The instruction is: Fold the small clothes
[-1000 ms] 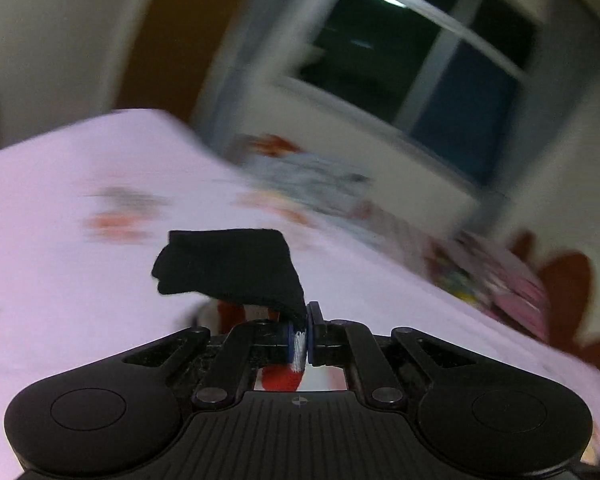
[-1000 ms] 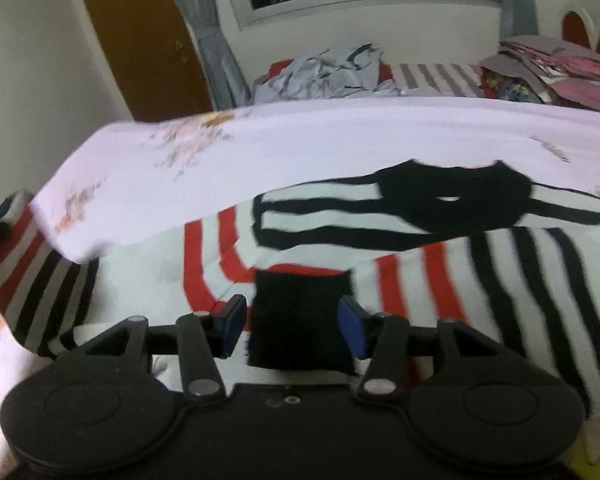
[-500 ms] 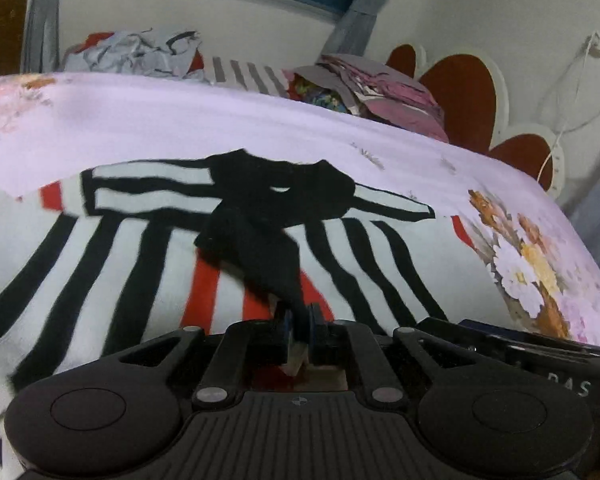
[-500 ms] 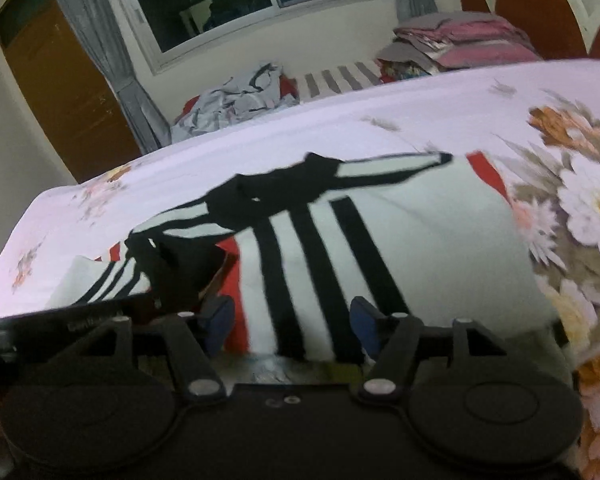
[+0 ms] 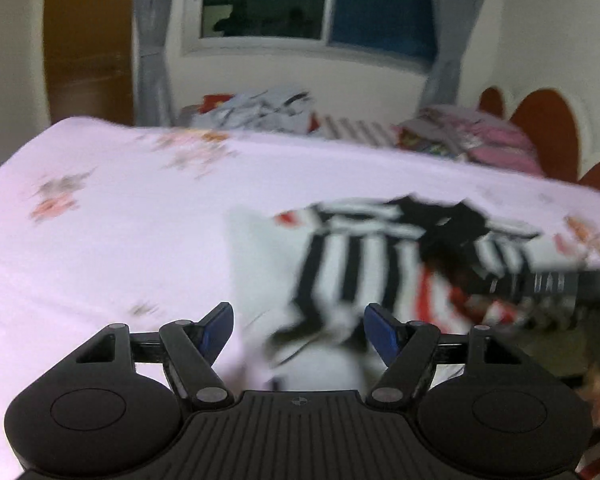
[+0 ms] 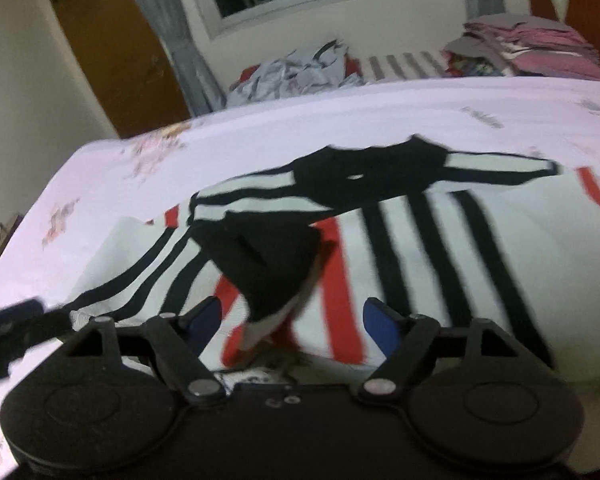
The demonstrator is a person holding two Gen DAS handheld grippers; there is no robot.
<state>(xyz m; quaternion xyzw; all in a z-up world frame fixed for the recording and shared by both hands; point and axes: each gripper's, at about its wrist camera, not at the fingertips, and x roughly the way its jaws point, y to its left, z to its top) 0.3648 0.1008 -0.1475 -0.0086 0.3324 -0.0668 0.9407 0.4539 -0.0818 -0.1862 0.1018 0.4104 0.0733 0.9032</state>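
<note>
Lying on bed [image 6: 260,136], striped shirt [image 6: 400,248] with black sleeve [image 6: 268,264] folded inward. Left gripper [image 5: 298,328] and right gripper [image 6: 292,320] jaws just opened wide, nothing held. Risk: loose sleeve flopping back, jaw snagging fabric on retreat.

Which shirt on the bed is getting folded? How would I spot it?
Find the bed with the pale floral sheet. The striped shirt lies flat on its near part, in front of the right gripper. Unlike the crumpled grey clothes and pink stack behind, it has black and red stripes.
</note>
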